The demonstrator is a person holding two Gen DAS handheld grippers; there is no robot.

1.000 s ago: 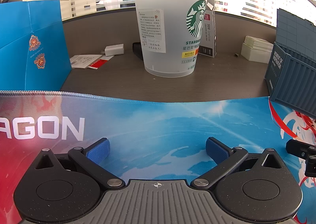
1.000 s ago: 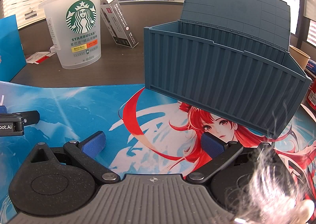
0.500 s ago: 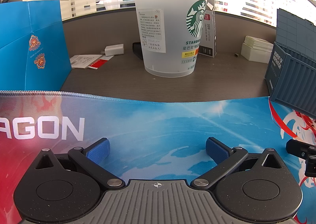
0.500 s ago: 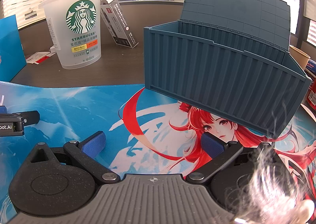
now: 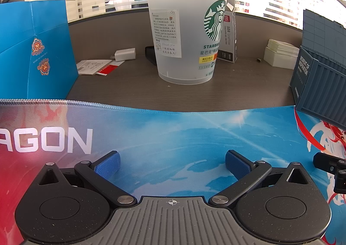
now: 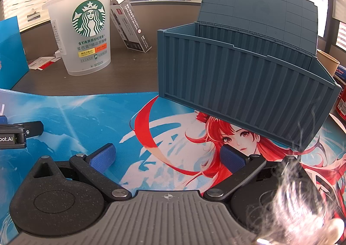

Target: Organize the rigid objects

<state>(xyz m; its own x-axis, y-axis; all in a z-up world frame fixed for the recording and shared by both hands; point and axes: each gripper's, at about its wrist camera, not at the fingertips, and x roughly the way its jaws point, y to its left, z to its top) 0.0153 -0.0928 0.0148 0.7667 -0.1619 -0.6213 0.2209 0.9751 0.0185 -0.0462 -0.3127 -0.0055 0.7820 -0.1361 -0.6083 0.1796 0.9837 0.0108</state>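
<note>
A blue container-shaped storage box (image 6: 248, 89) with its lid raised stands partly on the printed desk mat (image 6: 151, 128), just ahead and right of my right gripper (image 6: 167, 157), which is open and empty. The box's left end also shows at the right edge of the left wrist view (image 5: 320, 87). A large frosted Starbucks cup (image 5: 186, 39) stands on the desk beyond the mat, straight ahead of my left gripper (image 5: 172, 161), which is open and empty low over the mat (image 5: 162, 132). The cup also shows at the far left of the right wrist view (image 6: 83, 37).
A black-and-white pen box (image 6: 132, 29) leans behind the cup. A blue paper bag (image 5: 34, 50) stands at the left. Papers (image 5: 95, 66), a white charger (image 5: 125, 54) and a white box (image 5: 281, 54) lie at the back. A paper cup (image 6: 328, 63) and red can (image 6: 341, 104) sit right.
</note>
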